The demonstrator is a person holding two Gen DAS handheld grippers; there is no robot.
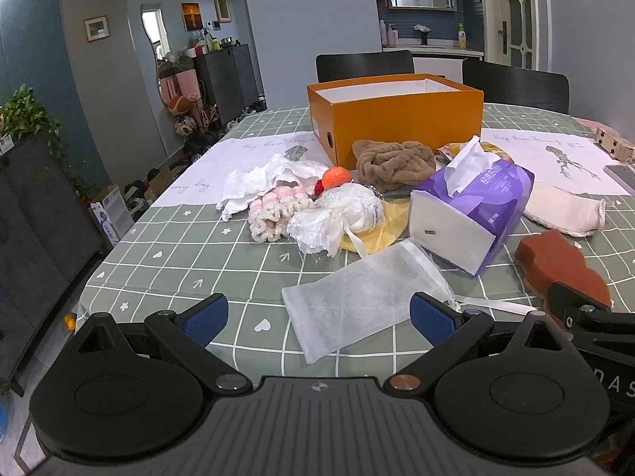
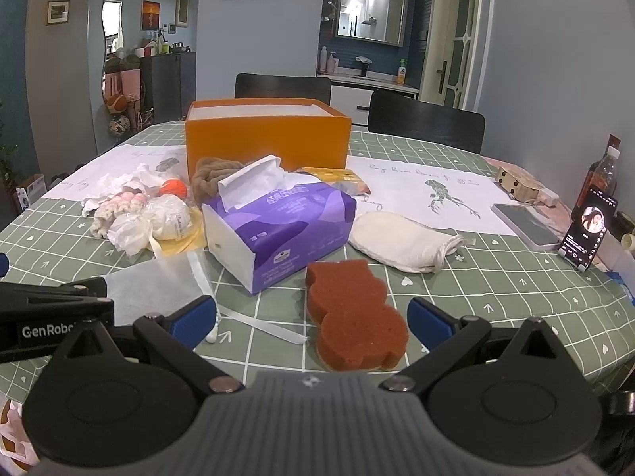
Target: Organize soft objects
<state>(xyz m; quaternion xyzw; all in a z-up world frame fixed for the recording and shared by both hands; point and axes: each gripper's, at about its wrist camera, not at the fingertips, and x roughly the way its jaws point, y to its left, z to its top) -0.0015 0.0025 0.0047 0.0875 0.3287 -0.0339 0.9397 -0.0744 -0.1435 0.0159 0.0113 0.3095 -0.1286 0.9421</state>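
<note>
Two grippers hang low over the near edge of the desk point(image 2: 496, 277), each with its blue-padded fingers spread wide and nothing between them. The left gripper point(image 1: 319, 317) looks straight onto a white mesh pouch point(image 1: 357, 309) that lies flat on the checked cloth, its long axis running diagonally from near-left to far-right, with its drawstring ribbon point(image 1: 492, 304) trailing off past the right finger. The pouch sits just ahead of and between the left fingers, so that arm is plainly the nearer one for it. The right gripper point(image 2: 311, 323) faces a rust-red sponge point(image 2: 353, 313) whose long axis runs away from the camera, slightly toward the near right; it lies between the right fingers, closer to the right-hand one.

Beyond both, a purple tissue pack point(image 2: 278, 230) stands tilted, and behind it the open orange box point(image 2: 270, 135), the likely place for the soft things, sits well apart from either gripper. A brown towel point(image 1: 393, 162) touches the box's front. A cream cloth point(image 2: 401, 242) lies just right of the tissue pack, with a knitted pink piece point(image 1: 274, 210) and crumpled plastic point(image 1: 337, 214) to the left.

Readable writing is scarce: "GenRobo" shows on the left gripper's body in the right wrist view, and "DAS" on the right one's in the left view. The tissue pack's print and the cloth's script are too small to read.
</note>
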